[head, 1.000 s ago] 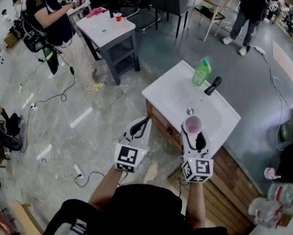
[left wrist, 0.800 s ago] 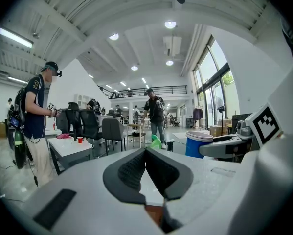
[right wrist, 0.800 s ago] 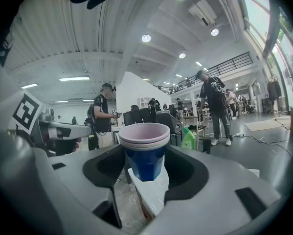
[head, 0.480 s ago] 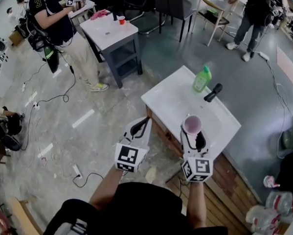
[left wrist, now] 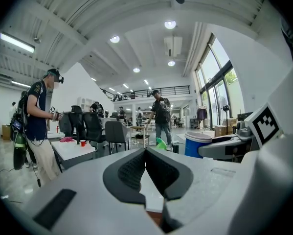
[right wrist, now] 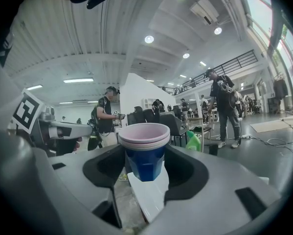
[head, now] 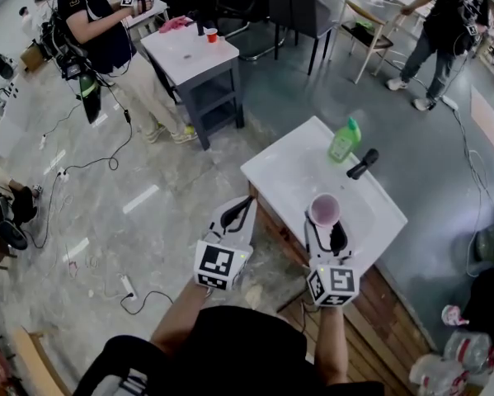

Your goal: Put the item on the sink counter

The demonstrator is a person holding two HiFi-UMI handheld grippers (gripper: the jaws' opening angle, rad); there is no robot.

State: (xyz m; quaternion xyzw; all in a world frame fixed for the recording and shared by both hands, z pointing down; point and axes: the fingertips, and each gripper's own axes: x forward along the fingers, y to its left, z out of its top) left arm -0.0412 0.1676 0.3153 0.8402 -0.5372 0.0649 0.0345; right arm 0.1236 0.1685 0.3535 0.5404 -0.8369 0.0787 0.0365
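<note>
Over the near end of the sink counter [head: 284, 167]: I hold the cup [right wrist: 145, 155] in the air, not yet set down. From the head view it hangs nearer me than the faucet [head: 361, 164].
Right gripper [head: 326, 226]: the jaws stand wide and are clamped around the cup's blue body, pink mouth up.
Why upright: I judge this lets the base meet the counter flat when I lower it.
Left gripper [head: 235, 214]: the pads are brought together with nothing between them. It sits off the counter's left edge, over the floor [head: 148, 221].
Why parked there: I reckon it leaves the right one room to work.
Landing spot: the flat white stretch left of the green bottle [head: 343, 141] looks bare, so I'd aim there.
Count, cups: one is in my grip, though its rim shows a doubled line, so it may be several nested; I can't tell. One small red cup [head: 211, 34] stands on the grey table [head: 181, 52] well away.
Count, counter things: one bottle, one faucet.
Count, grippers: two.
</note>
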